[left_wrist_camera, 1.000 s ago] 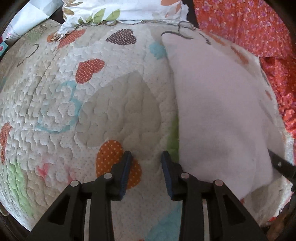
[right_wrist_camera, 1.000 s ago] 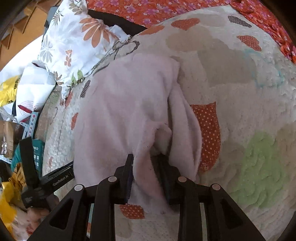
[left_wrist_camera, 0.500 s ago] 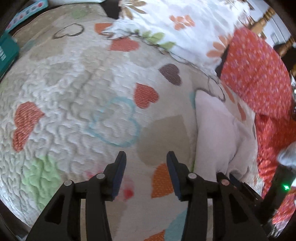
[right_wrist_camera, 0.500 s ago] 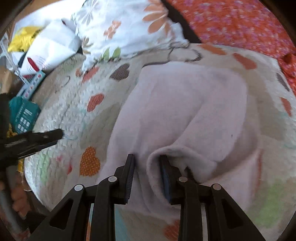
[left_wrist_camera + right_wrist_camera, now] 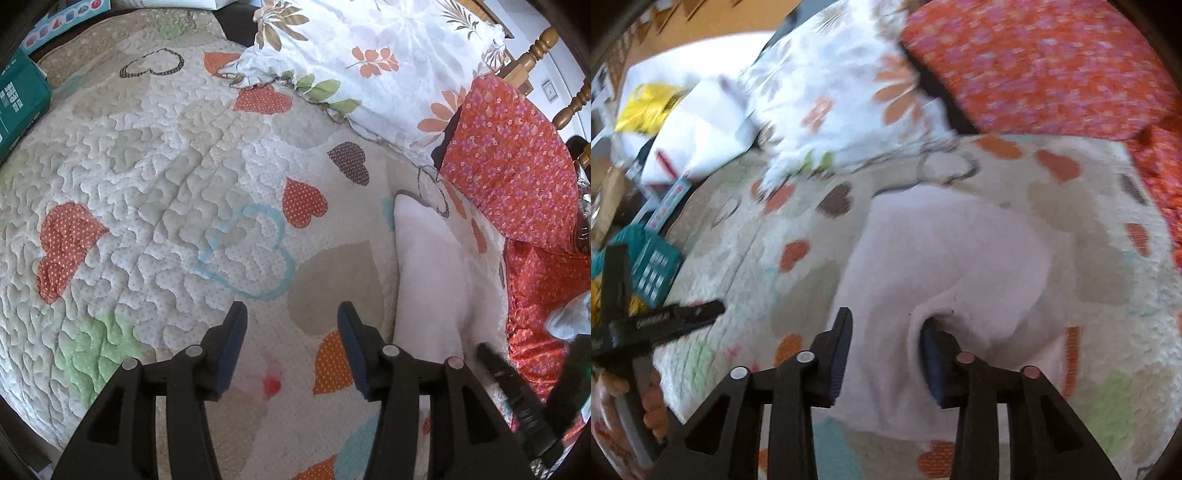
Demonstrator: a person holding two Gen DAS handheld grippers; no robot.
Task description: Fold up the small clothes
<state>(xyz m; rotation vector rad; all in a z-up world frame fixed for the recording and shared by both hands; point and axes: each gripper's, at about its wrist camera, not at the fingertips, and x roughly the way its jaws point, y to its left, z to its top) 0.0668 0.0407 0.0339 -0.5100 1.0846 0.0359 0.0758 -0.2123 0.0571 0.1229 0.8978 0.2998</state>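
A pale pink fleece garment (image 5: 945,258) lies on the heart-patterned quilt (image 5: 155,192). In the left wrist view the garment (image 5: 428,273) lies to the right of my left gripper (image 5: 291,332), which is open and empty above the quilt. My right gripper (image 5: 882,332) is open over the garment's near edge. A raised fold of the cloth stands between its fingers and curls over the right fingertip (image 5: 932,347). The left gripper's body (image 5: 657,321) shows at the left of the right wrist view.
A floral pillow (image 5: 373,62) and an orange flowered cloth (image 5: 506,162) lie at the far side of the quilt. A teal box (image 5: 18,99) sits at the left edge. A wooden bedpost (image 5: 535,55) stands behind. White and yellow bags (image 5: 676,122) lie far left.
My right gripper has opened and let go of the pink fold it was pinching. My left gripper has opened wider and lifted back, away from the garment.
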